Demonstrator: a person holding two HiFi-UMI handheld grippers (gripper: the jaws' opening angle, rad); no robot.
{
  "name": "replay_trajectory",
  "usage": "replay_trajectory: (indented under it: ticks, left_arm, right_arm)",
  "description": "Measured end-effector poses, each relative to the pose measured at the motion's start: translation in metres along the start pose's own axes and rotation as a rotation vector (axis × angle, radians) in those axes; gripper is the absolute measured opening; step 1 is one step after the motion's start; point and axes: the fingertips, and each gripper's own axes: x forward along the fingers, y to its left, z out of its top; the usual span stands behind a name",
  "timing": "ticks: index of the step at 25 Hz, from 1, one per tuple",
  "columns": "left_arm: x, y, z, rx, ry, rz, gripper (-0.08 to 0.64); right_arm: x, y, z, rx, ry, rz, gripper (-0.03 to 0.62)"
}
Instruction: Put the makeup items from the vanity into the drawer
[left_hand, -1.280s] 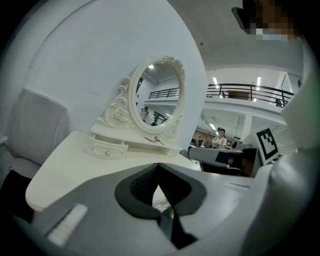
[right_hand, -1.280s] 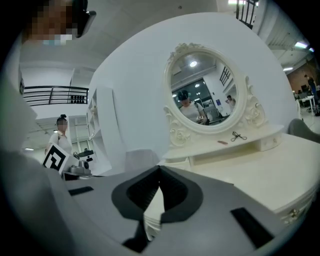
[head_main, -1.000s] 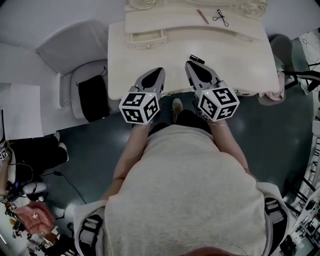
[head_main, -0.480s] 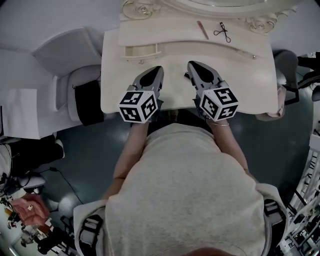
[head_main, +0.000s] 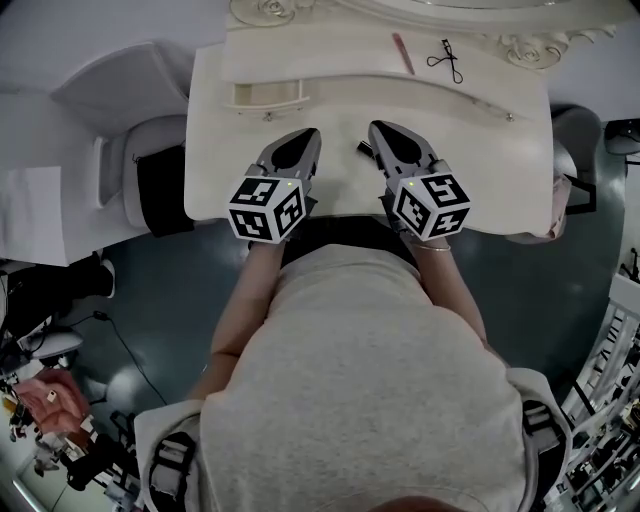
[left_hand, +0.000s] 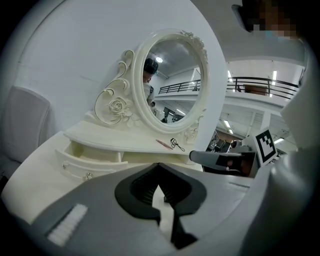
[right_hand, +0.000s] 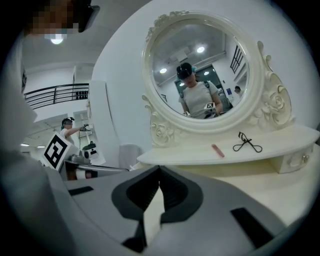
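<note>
On the raised back shelf of the cream vanity (head_main: 480, 170) lie a pink stick (head_main: 403, 52) and a black eyelash curler (head_main: 447, 58). Both also show in the right gripper view, the pink stick (right_hand: 218, 150) left of the curler (right_hand: 247, 144). A small drawer (head_main: 268, 95) stands open at the shelf's left end, seen too as the drawer (left_hand: 92, 157) in the left gripper view. A small dark tube (head_main: 366, 148) lies on the top beside my right gripper (head_main: 376, 126), partly hidden by it. My left gripper (head_main: 306, 133) hovers to its left. Both grippers are shut with nothing in them.
An oval mirror (right_hand: 200, 70) in an ornate frame rises behind the shelf. A grey padded chair (head_main: 150, 185) stands left of the vanity. A second small drawer with a knob (head_main: 508, 116) sits shut at the shelf's right end.
Both grippers have moved forward from the vanity's front edge to over its top. The dark tube now sits close beside the right gripper. The jaws have stayed shut.
</note>
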Motion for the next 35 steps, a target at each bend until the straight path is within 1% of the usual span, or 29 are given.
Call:
replay_trajectory:
  ticks: [3,5,9,17,19,24,28,32,35]
  left_arm:
    - [0.002,0.001,-0.003,0.005,0.031,0.006,0.009]
    - [0.004,0.000,-0.005,0.008,0.050,-0.004,0.009]
    - [0.010,-0.008,-0.005,0.025,0.062,-0.045,0.009]
    - [0.026,-0.009,-0.013,0.016,0.123,-0.126,0.009]
    - [0.028,-0.008,-0.012,0.015,0.135,-0.146,0.009]
    - [0.032,-0.008,-0.016,0.024,0.179,-0.188,0.009]
    - [0.038,-0.006,-0.022,0.023,0.214,-0.207,0.009]
    - [0.046,-0.009,-0.027,0.013,0.231,-0.231,0.009]
    - [0.051,-0.012,-0.032,0.016,0.247,-0.253,0.009]
  right_arm:
    - [-0.001,-0.006,-0.004,0.007,0.010,-0.017,0.009]
    - [-0.002,-0.011,-0.006,0.013,0.012,-0.040,0.009]
    - [-0.008,-0.024,-0.013,0.022,0.021,-0.111,0.009]
    - [-0.018,-0.041,-0.021,0.055,0.032,-0.202,0.009]
    - [-0.017,-0.041,-0.025,0.049,0.051,-0.207,0.011]
    - [-0.013,-0.037,-0.030,-0.010,0.103,-0.183,0.011]
    - [-0.012,-0.041,-0.038,-0.033,0.160,-0.201,0.011]
    - [-0.012,-0.042,-0.053,-0.047,0.220,-0.198,0.011]
    - [-0.014,-0.045,-0.066,-0.055,0.257,-0.212,0.011]
